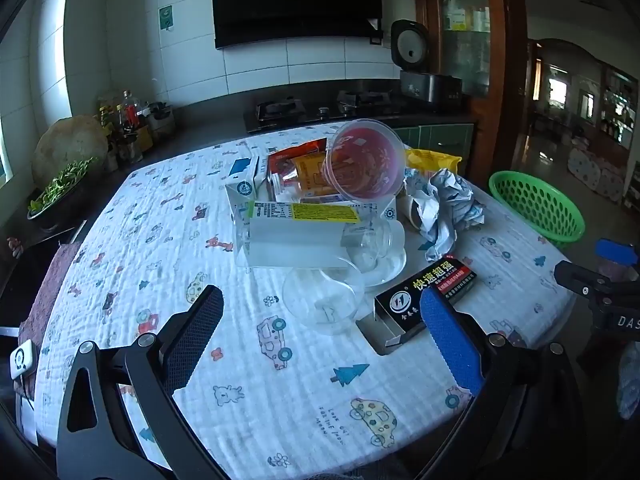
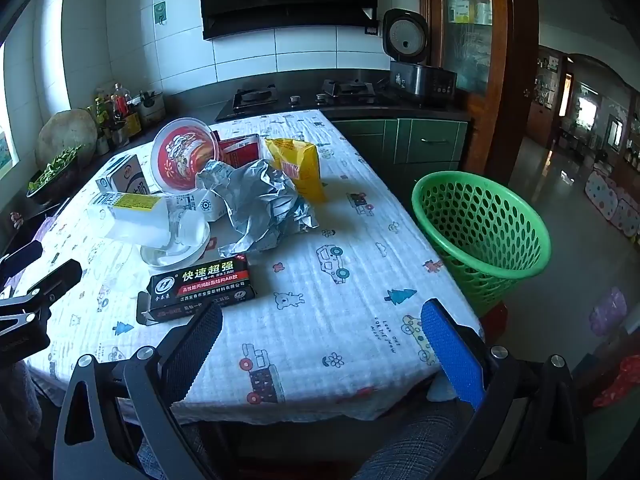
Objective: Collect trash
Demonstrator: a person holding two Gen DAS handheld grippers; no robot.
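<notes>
Green perforated plastic, the round basket (image 2: 482, 236) beside the table's right edge is showing whole only in the right wrist view. The black glue box (image 1: 426, 300) is lying flat amid the trash on the quilted tablecloth (image 1: 248, 380), long axis slanting up-right. The left gripper (image 1: 320, 344) and right gripper (image 2: 320, 356) are hovering wide open, empty.

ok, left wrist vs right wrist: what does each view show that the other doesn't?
Left wrist only: a clear plastic cup on its side near the black box, and the inside of the tipped red noodle bowl.

Right wrist only: the whole green basket beside the table, the yellow bag almost in full, and the bowl's printed outside.

Both: black glue box, crumpled foil wrapper, milk carton, patterned tablecloth. Left gripper and right gripper are open and empty.
</notes>
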